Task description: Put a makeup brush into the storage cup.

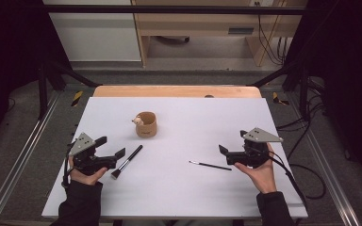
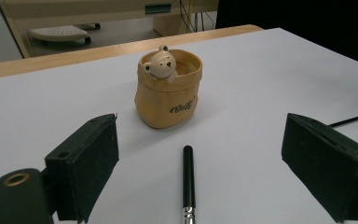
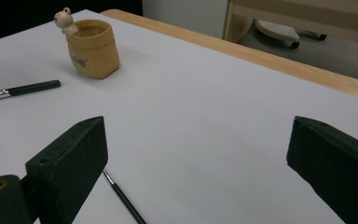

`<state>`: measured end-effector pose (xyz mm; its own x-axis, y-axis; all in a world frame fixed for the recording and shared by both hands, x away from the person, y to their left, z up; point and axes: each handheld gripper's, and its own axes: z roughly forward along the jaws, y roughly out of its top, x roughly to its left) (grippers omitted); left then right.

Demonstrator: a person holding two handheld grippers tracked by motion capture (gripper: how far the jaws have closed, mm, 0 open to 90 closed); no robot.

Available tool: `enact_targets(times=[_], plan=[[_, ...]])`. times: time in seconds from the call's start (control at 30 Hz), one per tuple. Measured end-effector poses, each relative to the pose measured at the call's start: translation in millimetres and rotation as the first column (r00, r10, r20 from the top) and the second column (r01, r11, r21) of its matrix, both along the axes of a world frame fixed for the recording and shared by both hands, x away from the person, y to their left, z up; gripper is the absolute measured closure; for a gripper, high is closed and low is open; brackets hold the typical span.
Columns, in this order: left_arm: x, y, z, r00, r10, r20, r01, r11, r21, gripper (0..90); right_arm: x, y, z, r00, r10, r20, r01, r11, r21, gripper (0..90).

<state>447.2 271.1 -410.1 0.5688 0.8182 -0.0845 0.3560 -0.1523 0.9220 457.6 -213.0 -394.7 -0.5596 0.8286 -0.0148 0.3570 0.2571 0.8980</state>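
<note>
White covers the table (image 1: pixel 179 188) top, and on it stand a tan pot (image 1: pixel 146 125) with a small bear figure on its rim, a thick brush (image 1: pixel 127 161) and a thin brush (image 1: pixel 210 165). The pot sits a little left of the middle, toward the far edge. The thick brush lies on the left half nearer the front edge, its black handle pointing toward the pot. The thin brush lies right of the middle, well apart from the pot.

The person's left gripper (image 1: pixel 113 147) rests just beside the thick brush, jaws spread wide and holding nothing; in the left gripper view the handle (image 2: pixel 188 175) runs up between them. The right gripper (image 1: pixel 225 155) sits at the thin brush's right end, equally wide and empty.

To me this looks like the approach before a first pick. Next, each gripper would need to drop lower, straddle its brush and close on the handle.
</note>
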Motion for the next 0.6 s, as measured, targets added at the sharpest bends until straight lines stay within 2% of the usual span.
enact_targets(times=[0.1,0.6], plan=[[-0.1,-0.3,-0.1,1.0,-0.003,0.0,0.003,1.0,0.003,10.2,3.1,6.0,-3.7,0.9997,0.008,-0.022,-0.008,1.0,-0.018,5.8],[-0.5,-2.3,-0.2,1.0,-0.007,0.001,0.007,0.9999,0.009,10.3,11.4,23.6,-17.9,0.9968,0.03,-0.074,-0.035,0.998,-0.057,6.8]])
